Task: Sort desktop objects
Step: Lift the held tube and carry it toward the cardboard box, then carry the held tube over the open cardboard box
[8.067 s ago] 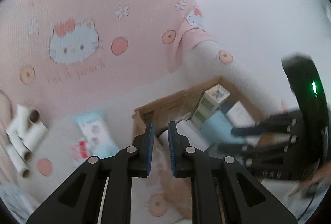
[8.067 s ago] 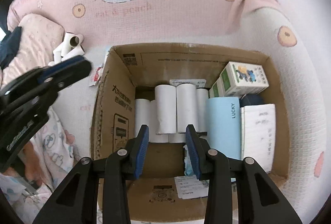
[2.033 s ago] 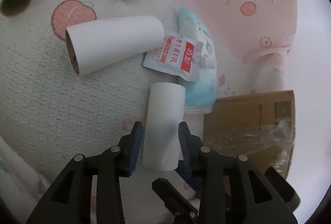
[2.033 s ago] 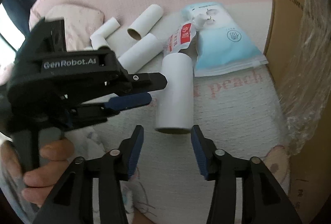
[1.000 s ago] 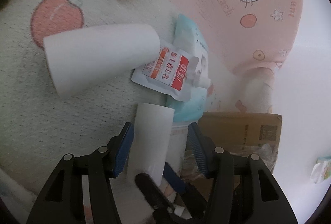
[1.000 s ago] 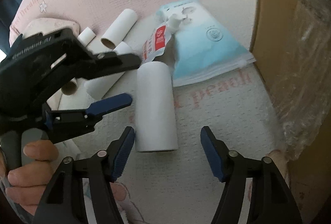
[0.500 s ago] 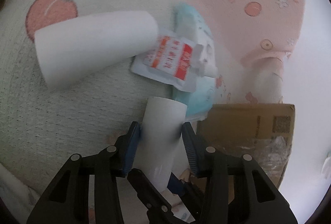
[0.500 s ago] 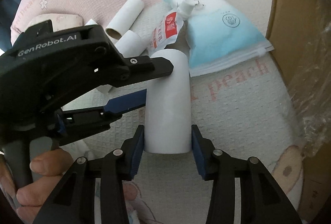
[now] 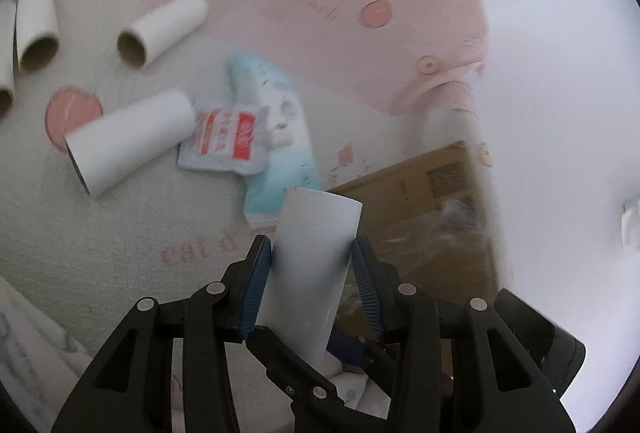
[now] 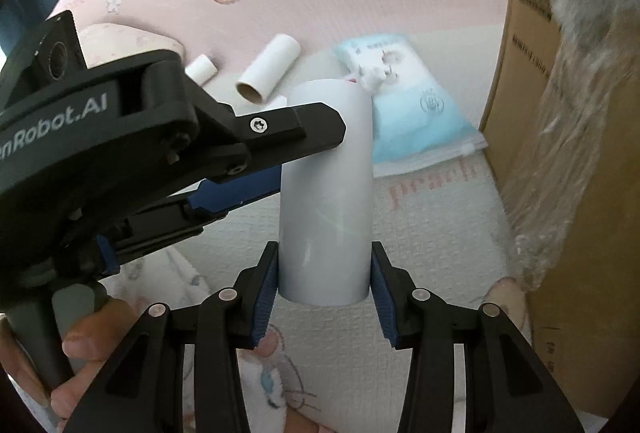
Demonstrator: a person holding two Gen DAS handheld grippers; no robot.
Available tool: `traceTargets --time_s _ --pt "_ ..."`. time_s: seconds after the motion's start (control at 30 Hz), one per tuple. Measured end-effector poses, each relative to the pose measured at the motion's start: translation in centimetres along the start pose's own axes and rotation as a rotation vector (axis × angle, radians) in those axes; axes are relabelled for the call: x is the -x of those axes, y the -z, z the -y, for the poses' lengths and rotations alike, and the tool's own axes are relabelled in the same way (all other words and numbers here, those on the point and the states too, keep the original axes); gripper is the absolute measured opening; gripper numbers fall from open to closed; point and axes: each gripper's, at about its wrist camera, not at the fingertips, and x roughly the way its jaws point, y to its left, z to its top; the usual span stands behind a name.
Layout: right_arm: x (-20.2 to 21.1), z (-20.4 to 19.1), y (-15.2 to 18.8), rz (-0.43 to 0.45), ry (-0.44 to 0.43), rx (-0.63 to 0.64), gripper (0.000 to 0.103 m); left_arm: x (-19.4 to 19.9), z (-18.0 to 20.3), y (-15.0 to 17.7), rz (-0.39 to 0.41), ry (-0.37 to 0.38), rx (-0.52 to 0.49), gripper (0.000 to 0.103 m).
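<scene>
**Both tongs clamped on one roll**

Your left gripper (image 9: 310,281) and right gripper (image 10: 323,289) both pinch the white paper roll (image 10: 326,189), seemingly lifted off the blanket (image 10: 420,233), beside the cardboard box (image 10: 560,153). Other rolls (image 9: 128,141) lie behind, blurred.

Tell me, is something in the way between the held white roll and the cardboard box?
Nothing visible is. Both tongs, left and right, grip the white roll, and only bare blanket lies between it and the cardboard box.
</scene>
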Motion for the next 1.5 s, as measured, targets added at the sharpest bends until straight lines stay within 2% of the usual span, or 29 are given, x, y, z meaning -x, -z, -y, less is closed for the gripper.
traceTargets --time_s 0.13,0.3,0.37,0.53,0.63,0.87,1.13,1.4,1.5 --pt "1.9 -0.4 0.0 0.054 -0.015 0.040 0.041 2.2 2.1 0.1 0.046 0.004 -0.082 0.046" --pt "3.6 0.0 0.4 0.106 -0.089 0.056 0.041 3.6 4.4 0.4 0.081 -0.023 -0.158 0.046" --pt "1.7 -3.6 -2.2 0.120 -0.095 0.065 0.041 4.1 5.2 0.6 0.090 -0.033 -0.171 0.046" --pt "3.6 -2.8 -2.8 0.177 -0.116 0.070 0.041 5.2 8.2 1.1 0.135 -0.078 -0.263 0.046" --pt "5.1 -3.6 -3.1 0.223 -0.109 0.083 0.041 5.3 9.8 0.9 0.150 -0.069 -0.289 0.046" --pt "9.0 -2.3 -3.6 0.311 -0.106 0.069 0.041 5.4 12.8 -0.1 0.132 0.000 -0.293 0.046" --pt "11.4 0.3 -4.7 0.371 -0.093 0.036 0.041 4.1 17.8 -0.6 0.125 0.007 -0.379 0.046" --pt "15.3 4.0 -5.2 0.432 -0.063 -0.001 0.041 1.8 22.8 -0.5 0.068 0.035 -0.410 0.046" --pt "16.8 5.1 -5.4 0.449 -0.037 0.000 0.041 0.3 24.2 -0.5 0.043 0.022 -0.409 0.046"
